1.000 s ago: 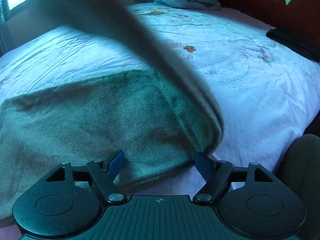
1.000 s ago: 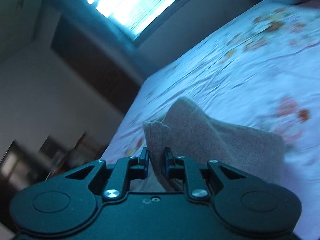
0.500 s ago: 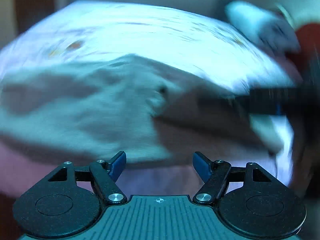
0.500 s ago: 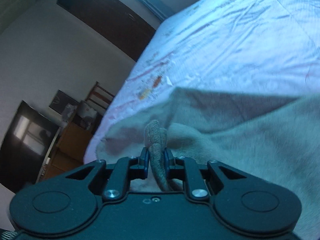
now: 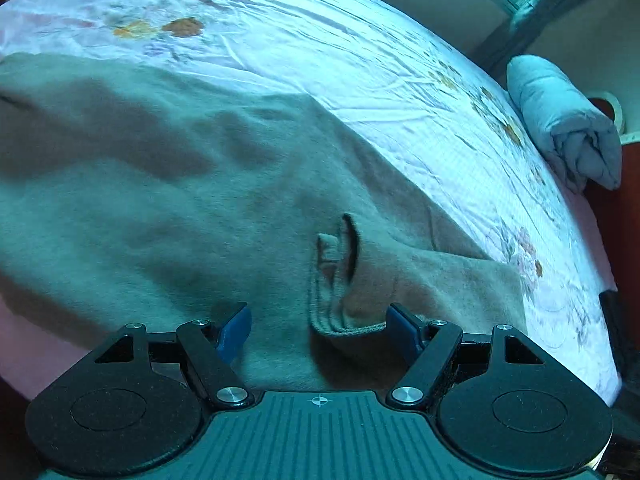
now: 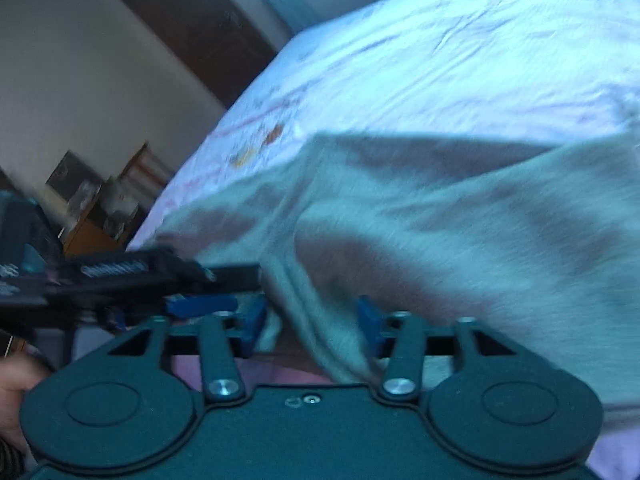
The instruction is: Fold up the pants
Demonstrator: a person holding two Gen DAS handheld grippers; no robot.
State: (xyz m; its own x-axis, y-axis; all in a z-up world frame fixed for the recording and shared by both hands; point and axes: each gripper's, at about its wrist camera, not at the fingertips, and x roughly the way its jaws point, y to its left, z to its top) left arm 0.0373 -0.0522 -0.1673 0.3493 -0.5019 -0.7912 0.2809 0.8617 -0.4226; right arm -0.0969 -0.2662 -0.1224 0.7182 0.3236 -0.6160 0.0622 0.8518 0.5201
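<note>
The grey-brown pants (image 5: 168,208) lie folded over on the bed, with the waistband and a belt loop (image 5: 332,256) just ahead of my left gripper (image 5: 318,326). The left gripper is open, its blue pads on either side of the waistband hem. In the right wrist view the pants (image 6: 460,232) spread across the bed; my right gripper (image 6: 310,326) is open with a fabric fold lying between its pads. The left gripper (image 6: 132,276) shows as a dark blurred shape at the left of that view.
The bed (image 5: 360,52) has a white floral sheet. A rolled pale-blue quilt (image 5: 560,120) lies at its far right by the headboard. A dark door (image 6: 192,28) and a wooden cabinet (image 6: 92,220) stand beyond the bed's left side.
My right gripper has opened and let go of the pants edge it was pinching. The lifted pants leg has come down onto the rest. The left gripper swung round to face the waistband.
</note>
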